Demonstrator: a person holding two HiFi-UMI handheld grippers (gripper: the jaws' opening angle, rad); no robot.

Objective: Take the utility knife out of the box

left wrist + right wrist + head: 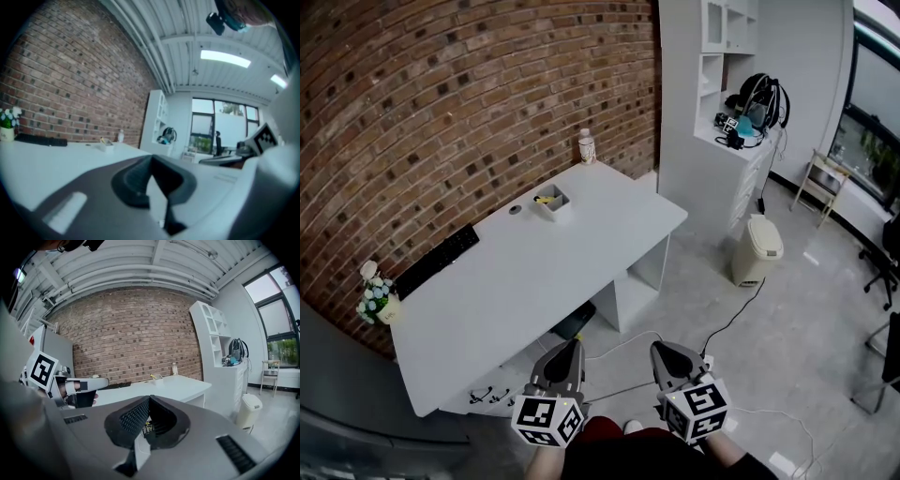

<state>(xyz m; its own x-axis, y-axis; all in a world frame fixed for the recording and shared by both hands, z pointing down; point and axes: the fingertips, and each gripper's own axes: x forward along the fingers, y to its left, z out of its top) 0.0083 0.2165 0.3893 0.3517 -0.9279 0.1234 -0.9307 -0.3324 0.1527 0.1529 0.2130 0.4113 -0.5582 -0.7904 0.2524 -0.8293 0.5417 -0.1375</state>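
Note:
A small white box [551, 202] stands near the far side of the white table [534, 281], with the yellow utility knife [546, 199] lying in it. Both grippers hang low in the head view, short of the table's near edge and well away from the box. My left gripper [573, 346] is shut and holds nothing. To its right, my right gripper [660, 349] also has its jaws together, empty. The left gripper view shows the box [107, 146] far off across the tabletop, beyond my left gripper [151, 159]. In the right gripper view the box [157, 377] sits past my right gripper [150, 399].
A black keyboard [437, 261] and a flower pot [377, 300] lie along the brick wall, a bottle [587, 147] at the far corner. A white shelf unit [712, 112], a bin [757, 249] and floor cables [722, 328] are to the right.

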